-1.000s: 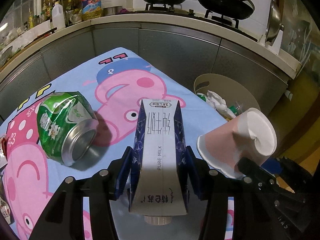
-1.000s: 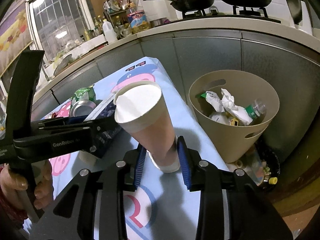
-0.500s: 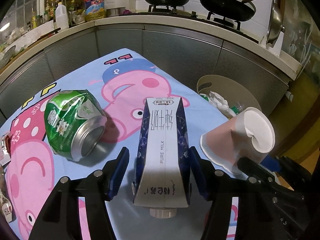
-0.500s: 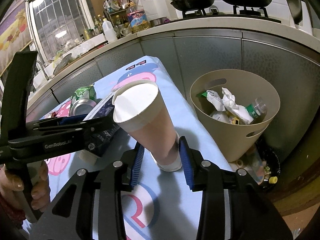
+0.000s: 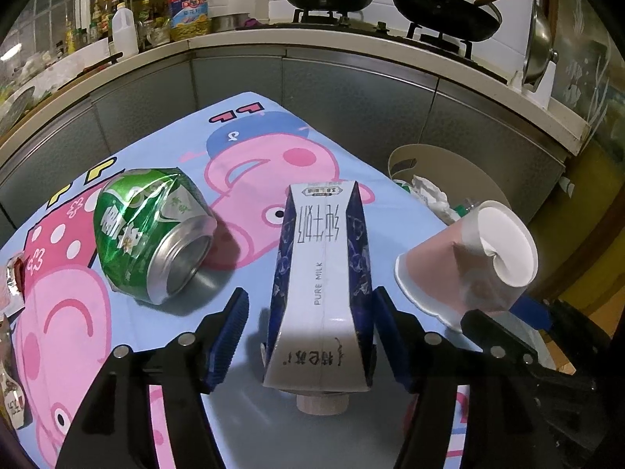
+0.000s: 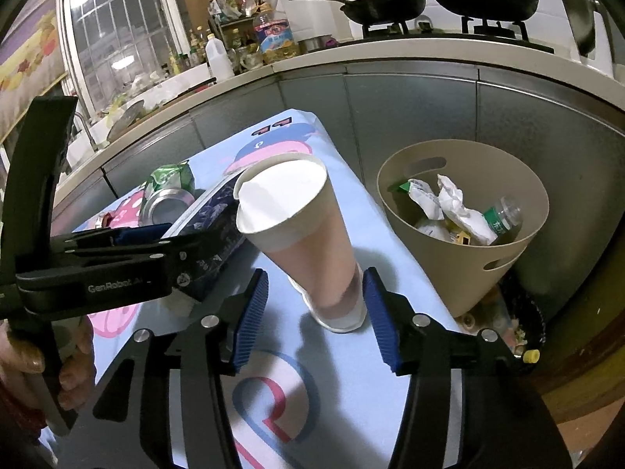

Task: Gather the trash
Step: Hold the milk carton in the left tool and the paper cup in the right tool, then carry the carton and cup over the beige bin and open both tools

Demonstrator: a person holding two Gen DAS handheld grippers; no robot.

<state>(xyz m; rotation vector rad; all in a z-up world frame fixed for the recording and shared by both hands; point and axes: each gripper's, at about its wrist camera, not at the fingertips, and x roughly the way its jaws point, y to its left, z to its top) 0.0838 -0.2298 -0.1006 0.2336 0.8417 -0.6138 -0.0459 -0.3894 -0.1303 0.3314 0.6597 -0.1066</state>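
Bin's contents (image 6: 453,211), right wrist only

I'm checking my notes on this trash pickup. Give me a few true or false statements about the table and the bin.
1. The green can lies on its side. True.
2. The bin is empty. False: it holds crumpled paper and a bottle.
3. The milk carton sits between the left tool's pads, which have just been opening. True.
4. The paper cup is already in the bin. False: it is on the tablecloth, between the right tool's pads.
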